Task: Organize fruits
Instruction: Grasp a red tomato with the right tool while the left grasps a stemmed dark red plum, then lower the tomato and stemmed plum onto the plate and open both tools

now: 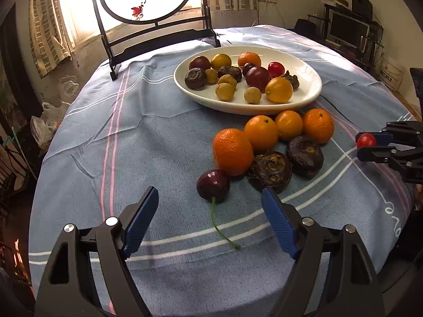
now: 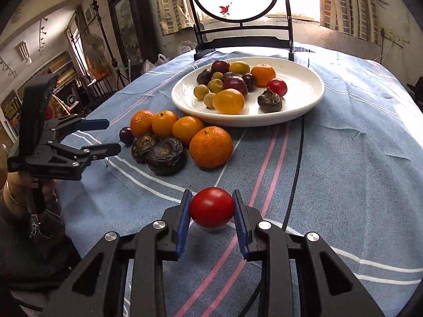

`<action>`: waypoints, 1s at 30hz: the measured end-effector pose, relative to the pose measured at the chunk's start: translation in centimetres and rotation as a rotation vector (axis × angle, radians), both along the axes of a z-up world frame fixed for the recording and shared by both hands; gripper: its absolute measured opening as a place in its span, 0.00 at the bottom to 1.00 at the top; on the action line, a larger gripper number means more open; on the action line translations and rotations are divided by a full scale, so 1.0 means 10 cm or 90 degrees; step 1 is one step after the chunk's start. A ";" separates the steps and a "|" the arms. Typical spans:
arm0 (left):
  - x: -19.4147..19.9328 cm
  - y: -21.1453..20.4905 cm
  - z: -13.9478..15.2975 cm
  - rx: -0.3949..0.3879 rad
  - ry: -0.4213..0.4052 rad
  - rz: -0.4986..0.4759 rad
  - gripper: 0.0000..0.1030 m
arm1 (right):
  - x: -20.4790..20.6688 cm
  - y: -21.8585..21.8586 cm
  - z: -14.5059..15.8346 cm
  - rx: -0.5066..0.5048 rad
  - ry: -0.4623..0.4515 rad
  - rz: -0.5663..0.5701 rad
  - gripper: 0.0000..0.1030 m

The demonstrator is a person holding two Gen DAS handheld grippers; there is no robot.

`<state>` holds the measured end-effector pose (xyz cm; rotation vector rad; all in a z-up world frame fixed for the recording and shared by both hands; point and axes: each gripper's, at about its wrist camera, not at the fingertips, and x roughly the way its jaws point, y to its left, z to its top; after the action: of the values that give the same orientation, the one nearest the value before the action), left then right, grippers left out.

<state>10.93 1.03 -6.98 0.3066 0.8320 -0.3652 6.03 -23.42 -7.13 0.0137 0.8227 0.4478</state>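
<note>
A white plate (image 1: pixel 309 89) holds several mixed fruits at the table's far side; it also shows in the right wrist view (image 2: pixel 304 97). In front of it lie several oranges (image 1: pixel 232 152), two dark water chestnuts (image 1: pixel 271 170) and a dark cherry (image 1: pixel 212 185) with a green stem. My left gripper (image 1: pixel 210 203) is open and empty, just short of the cherry; it also shows in the right wrist view (image 2: pixel 112 134). My right gripper (image 2: pixel 211 208) is shut on a red cherry tomato (image 2: pixel 212 207), low over the cloth; both show at the right edge of the left wrist view (image 1: pixel 366 140).
A blue striped tablecloth (image 1: pixel 148 137) covers the round table. A black-framed round painted screen (image 1: pixel 148 8) stands at the far edge behind the plate. Plastic bags (image 1: pixel 45 124) lie beyond the left edge. Shelves with a monitor (image 1: pixel 349 30) stand at the far right.
</note>
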 end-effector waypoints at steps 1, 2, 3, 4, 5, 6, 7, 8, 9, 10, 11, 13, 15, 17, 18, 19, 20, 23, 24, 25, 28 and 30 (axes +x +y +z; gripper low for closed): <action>0.04 -0.01 -0.02 0.004 0.006 -0.005 0.60 | 0.01 -0.01 0.00 0.005 0.001 -0.001 0.30; 0.08 -0.02 -0.05 0.007 0.022 -0.011 0.42 | 0.02 -0.01 0.00 0.009 0.001 0.000 0.30; 0.12 -0.03 -0.08 0.003 0.041 -0.017 0.35 | 0.02 -0.02 0.01 0.014 0.000 0.001 0.30; 0.14 -0.03 -0.11 0.000 0.050 -0.020 0.32 | 0.02 -0.02 0.01 0.017 -0.002 0.002 0.30; 0.15 -0.02 -0.13 0.003 0.050 -0.022 0.32 | 0.02 -0.03 0.01 0.020 -0.003 0.003 0.30; 0.15 -0.02 -0.14 0.003 0.046 -0.022 0.32 | 0.02 -0.03 0.02 0.023 -0.004 0.005 0.30; 0.15 -0.01 -0.14 -0.002 0.044 -0.020 0.31 | 0.01 -0.03 0.02 0.025 -0.006 0.005 0.30; 0.15 0.01 -0.14 -0.007 0.042 -0.017 0.29 | 0.01 -0.03 0.02 0.025 -0.007 0.006 0.30; 0.14 0.02 -0.14 -0.011 0.037 -0.014 0.27 | 0.01 -0.03 0.02 0.025 -0.008 0.006 0.30; 0.14 0.02 -0.14 -0.015 0.034 -0.012 0.27 | 0.01 -0.03 0.02 0.025 -0.009 0.006 0.30; 0.15 0.03 -0.15 -0.017 0.037 -0.012 0.27 | 0.01 -0.03 0.02 0.024 -0.010 0.006 0.30; 0.15 0.04 -0.15 -0.019 0.038 -0.013 0.27 | 0.01 -0.03 0.02 0.025 -0.009 0.006 0.30; 0.14 0.04 -0.14 -0.018 0.031 -0.010 0.27 | 0.00 -0.04 0.03 0.027 -0.011 0.003 0.30; 0.12 0.07 -0.10 -0.025 0.015 -0.004 0.27 | -0.01 -0.05 0.04 0.030 -0.013 0.001 0.30; 0.10 0.09 -0.06 -0.035 0.011 -0.001 0.27 | -0.02 -0.06 0.04 0.031 -0.015 0.000 0.30; 0.07 0.11 -0.02 -0.046 0.005 0.002 0.27 | -0.03 -0.06 0.04 0.033 -0.017 -0.001 0.30; 0.05 0.13 0.03 -0.056 -0.003 0.004 0.27 | -0.03 -0.07 0.05 0.035 -0.020 -0.003 0.30; -0.04 0.17 0.19 -0.079 -0.029 0.005 0.27 | -0.04 -0.13 0.08 0.048 -0.023 -0.014 0.30; -0.07 0.17 0.24 -0.086 -0.036 0.004 0.27 | -0.03 -0.16 0.09 0.056 -0.016 -0.022 0.30; -0.09 0.17 0.31 -0.095 -0.045 0.003 0.27 | -0.01 -0.21 0.11 0.065 -0.008 -0.031 0.30; -0.08 0.13 0.52 -0.121 -0.063 -0.008 0.27 | 0.07 -0.34 0.29 0.085 -0.023 -0.053 0.30; -0.01 0.07 0.63 -0.127 -0.068 -0.018 0.27 | 0.14 -0.40 0.51 0.074 -0.054 -0.065 0.30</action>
<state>10.88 1.70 -0.71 0.1502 0.6807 -0.4504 7.45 -27.37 -2.05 0.1427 0.7091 0.3959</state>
